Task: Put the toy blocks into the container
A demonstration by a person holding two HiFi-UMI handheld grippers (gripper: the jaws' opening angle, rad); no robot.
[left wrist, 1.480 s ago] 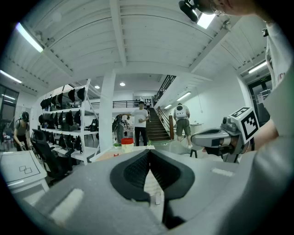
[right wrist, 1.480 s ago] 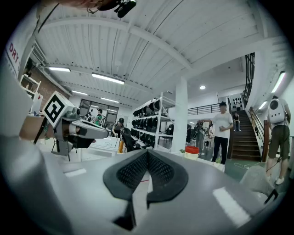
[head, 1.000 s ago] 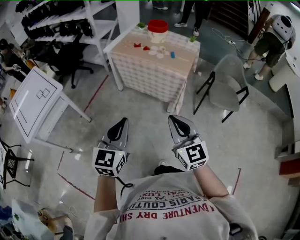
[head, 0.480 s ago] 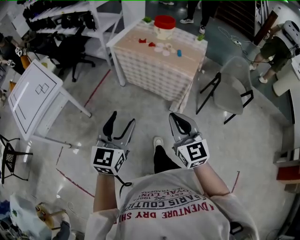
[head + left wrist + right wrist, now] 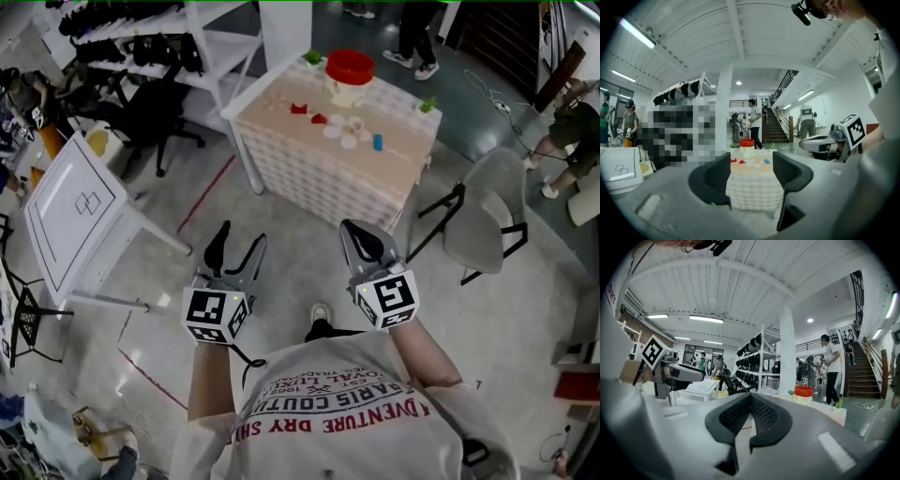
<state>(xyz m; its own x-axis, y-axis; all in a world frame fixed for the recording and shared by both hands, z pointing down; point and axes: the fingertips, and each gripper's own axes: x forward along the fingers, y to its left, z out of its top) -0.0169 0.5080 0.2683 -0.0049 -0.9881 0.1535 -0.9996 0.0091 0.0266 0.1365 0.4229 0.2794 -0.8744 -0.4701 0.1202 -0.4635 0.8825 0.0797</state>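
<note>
Left gripper (image 5: 239, 239), lower centre-left: jaws just opened, nothing between. Right gripper (image 5: 356, 234), lower centre-right: jaws together, empty. Blocks (image 5: 299, 109) and container (image 5: 350, 70) on table (image 5: 281, 131), upper centre.

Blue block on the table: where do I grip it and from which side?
Take the blue block across its narrow sides, from above. It seems to stand upright, apart from the white pieces on its left in the head view, with bare table around it. Its exact shape is too small to tell.
</note>
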